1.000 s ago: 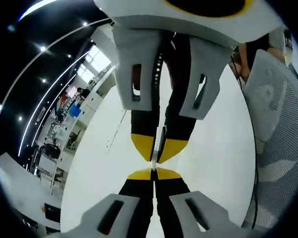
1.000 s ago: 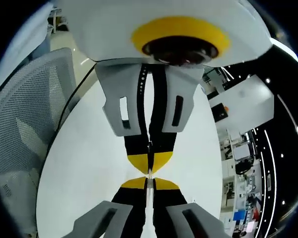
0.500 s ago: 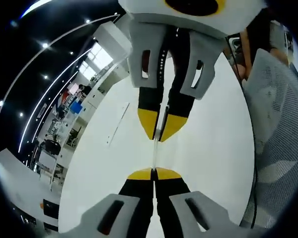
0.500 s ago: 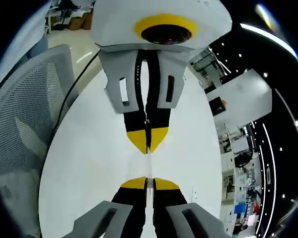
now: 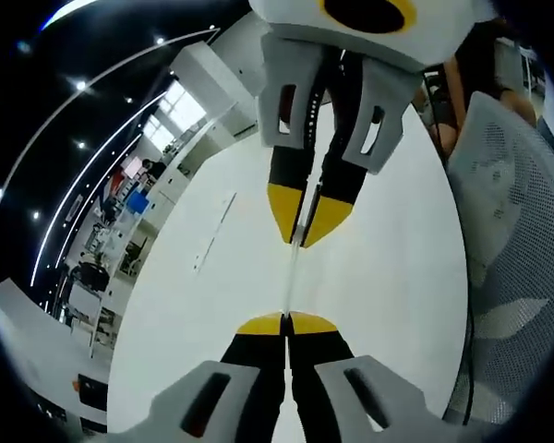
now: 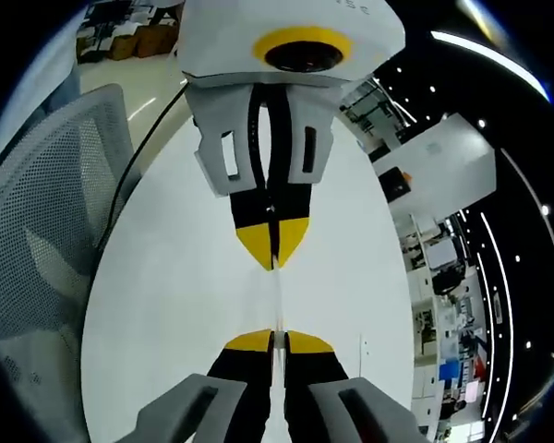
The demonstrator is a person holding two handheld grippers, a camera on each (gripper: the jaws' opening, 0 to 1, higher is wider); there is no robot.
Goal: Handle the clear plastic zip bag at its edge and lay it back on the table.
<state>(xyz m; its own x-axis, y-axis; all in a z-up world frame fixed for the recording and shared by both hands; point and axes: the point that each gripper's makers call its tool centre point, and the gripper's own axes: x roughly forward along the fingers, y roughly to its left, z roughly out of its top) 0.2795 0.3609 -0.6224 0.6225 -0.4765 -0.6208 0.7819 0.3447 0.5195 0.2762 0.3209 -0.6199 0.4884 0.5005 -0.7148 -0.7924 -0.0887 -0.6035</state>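
The clear plastic zip bag [image 5: 292,277] hangs edge-on as a thin see-through strip stretched between my two grippers, above the white table [image 5: 388,286]. My left gripper [image 5: 286,323] is shut on one edge of it. Facing it from the top of the left gripper view, my right gripper [image 5: 301,238] is shut on the opposite edge. In the right gripper view the bag [image 6: 277,303] runs from my right gripper [image 6: 275,340] up to my left gripper [image 6: 272,264], over the table [image 6: 166,305].
A grey mesh chair [image 5: 508,240] stands along one side of the table, seen again as the chair [image 6: 37,240] with a black cable [image 6: 134,180] beside it. A thin pale strip [image 5: 212,235] lies on the table. A person [image 5: 457,111] is behind the chair.
The two grippers have drawn apart, both still shut. The gap between their yellow tips has widened and more of the bag's strip shows between them.
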